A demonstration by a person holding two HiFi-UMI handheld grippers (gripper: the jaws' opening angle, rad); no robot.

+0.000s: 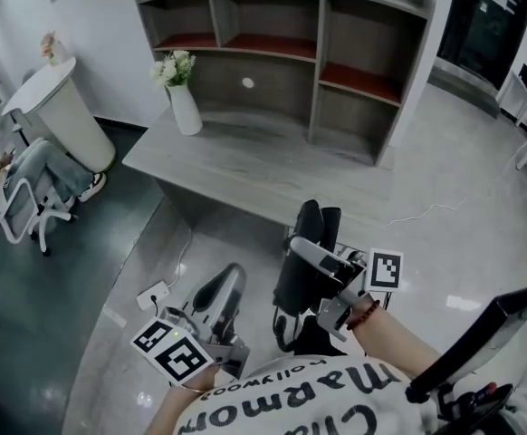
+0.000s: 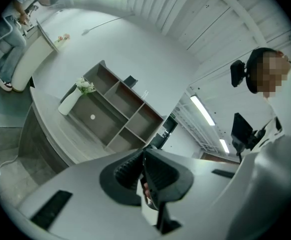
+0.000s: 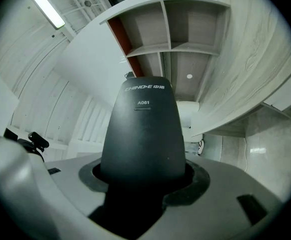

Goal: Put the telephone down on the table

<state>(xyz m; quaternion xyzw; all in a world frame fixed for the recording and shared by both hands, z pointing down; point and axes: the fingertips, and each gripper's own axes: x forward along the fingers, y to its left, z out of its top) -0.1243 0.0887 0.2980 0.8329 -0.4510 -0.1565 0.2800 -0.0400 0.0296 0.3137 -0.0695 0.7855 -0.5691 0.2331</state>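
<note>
The black telephone (image 1: 295, 284) is a tall dark handset, held upright over the floor in front of the grey table (image 1: 236, 175). My right gripper (image 1: 311, 247) is shut on it. In the right gripper view the telephone (image 3: 144, 134) fills the gap between the jaws of the right gripper (image 3: 144, 180) and points toward the table's underside and the shelf unit. My left gripper (image 1: 223, 290) hangs lower left. Seen in its own view, the left gripper (image 2: 144, 166) has its ribbed pads pressed together with nothing between them.
A grey shelf unit (image 1: 291, 62) and a white vase of flowers (image 1: 185, 107) stand on the table. A power strip (image 1: 155, 294) lies on the floor by the table's left end. A seated person's legs and a white chair (image 1: 37, 188) are at the far left. A black chair (image 1: 481, 343) is at the lower right.
</note>
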